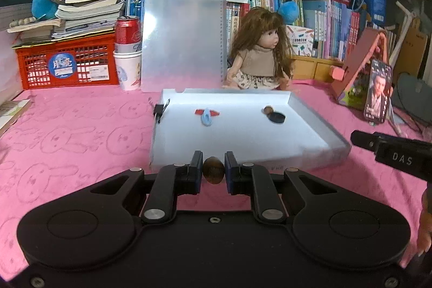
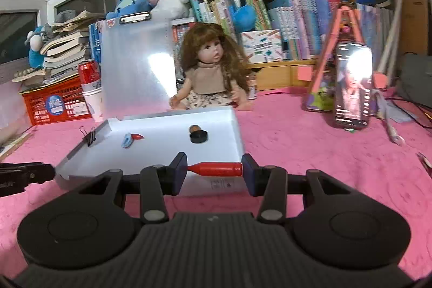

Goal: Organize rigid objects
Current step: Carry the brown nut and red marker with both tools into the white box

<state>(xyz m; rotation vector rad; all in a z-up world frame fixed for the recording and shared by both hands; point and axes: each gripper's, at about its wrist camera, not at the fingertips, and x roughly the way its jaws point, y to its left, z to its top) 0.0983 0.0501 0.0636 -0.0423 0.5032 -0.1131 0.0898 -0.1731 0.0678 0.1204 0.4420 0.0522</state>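
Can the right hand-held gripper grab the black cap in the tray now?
Probably not yet. The right hand-held gripper is already shut on a red crayon-like piece, so its jaws are full. The black cap lies uncovered in the white tray, the way otherwise free.

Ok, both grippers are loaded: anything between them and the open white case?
Nothing visible. The left gripper holds a brown nut, the right gripper a red bullet-shaped piece, both just short of the white case. Its near floor is bare.

"DAS" on right gripper (image 1: 359,141), crate sticker (image 1: 60,66) perhaps "月亮"
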